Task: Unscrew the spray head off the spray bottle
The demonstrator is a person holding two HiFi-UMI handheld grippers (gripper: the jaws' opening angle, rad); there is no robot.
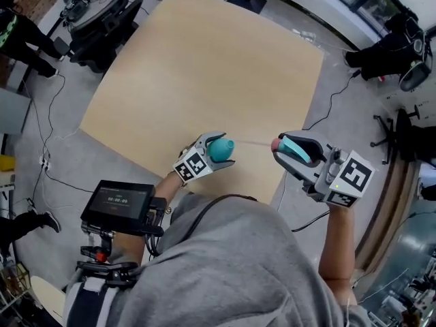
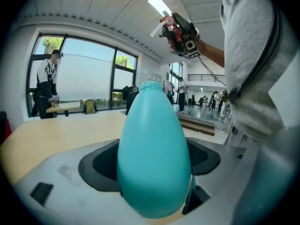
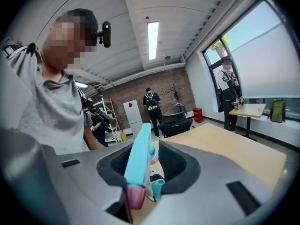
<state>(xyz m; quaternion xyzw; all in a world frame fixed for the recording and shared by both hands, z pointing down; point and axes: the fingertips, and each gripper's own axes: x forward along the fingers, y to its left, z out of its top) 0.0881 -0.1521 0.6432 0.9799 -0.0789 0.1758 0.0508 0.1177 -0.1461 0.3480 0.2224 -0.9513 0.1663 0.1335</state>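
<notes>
My left gripper [image 1: 216, 146] is shut on the teal egg-shaped bottle [image 1: 222, 148], held above the table's near edge. In the left gripper view the bottle [image 2: 152, 153] fills the space between the jaws, and its neck at the top is bare. To its right, my right gripper [image 1: 291, 150] is shut on the teal spray head [image 1: 296, 148], whose pink nozzle [image 1: 275, 144] points at the bottle. The head is off the bottle, and a thin clear tube [image 1: 252, 142] runs across the gap. In the right gripper view the spray head [image 3: 139, 158] sits upright between the pads.
The light wooden table [image 1: 204, 80] lies ahead and below. A small screen [image 1: 117, 203] on a rig sits by my left arm. Black chairs [image 1: 102, 19] stand at the far left, cables run over the floor, and people stand around the room.
</notes>
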